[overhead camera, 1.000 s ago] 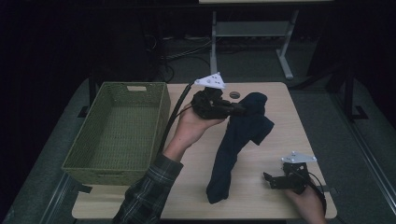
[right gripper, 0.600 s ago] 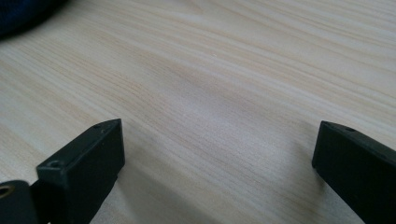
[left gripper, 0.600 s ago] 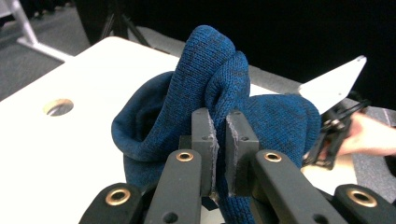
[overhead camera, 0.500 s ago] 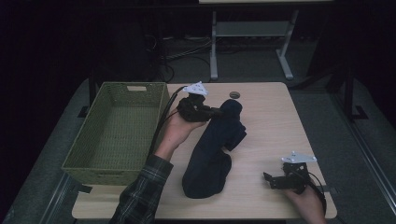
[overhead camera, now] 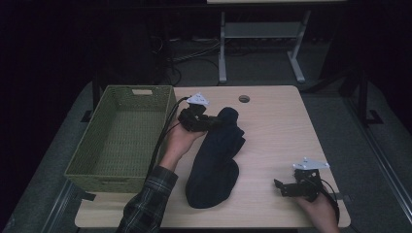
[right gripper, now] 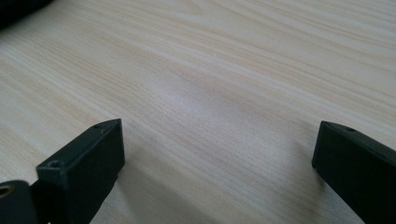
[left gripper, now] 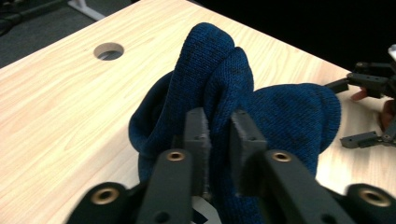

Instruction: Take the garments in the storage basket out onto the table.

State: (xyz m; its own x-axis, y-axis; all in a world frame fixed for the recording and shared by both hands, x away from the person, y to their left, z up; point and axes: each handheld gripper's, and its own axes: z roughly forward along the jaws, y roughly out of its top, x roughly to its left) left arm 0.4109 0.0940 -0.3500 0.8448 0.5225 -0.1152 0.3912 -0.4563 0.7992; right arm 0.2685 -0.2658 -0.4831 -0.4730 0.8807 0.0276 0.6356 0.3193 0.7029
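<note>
Table [overhead camera: 272, 131]: pale wood top, rounded corners, a round cable hole [overhead camera: 244, 99] near its far edge. Green woven basket [overhead camera: 121, 136] stands on its left side, overhanging the left edge. Dark blue knitted cloth [overhead camera: 214, 160] lies along the middle, bunched at its far end, near end flat toward the front edge. Right half bare wood.

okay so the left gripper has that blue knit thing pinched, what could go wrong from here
1. The left gripper pinches only a small fold of the dark blue knit garment; most of it lies on the table, so the fold might slip out when lifted.
2. The trailing cloth could catch on the rim of the green basket beside it.
3. The right gripper rests open and apart at the table's near edge, so it gives no support.
</note>
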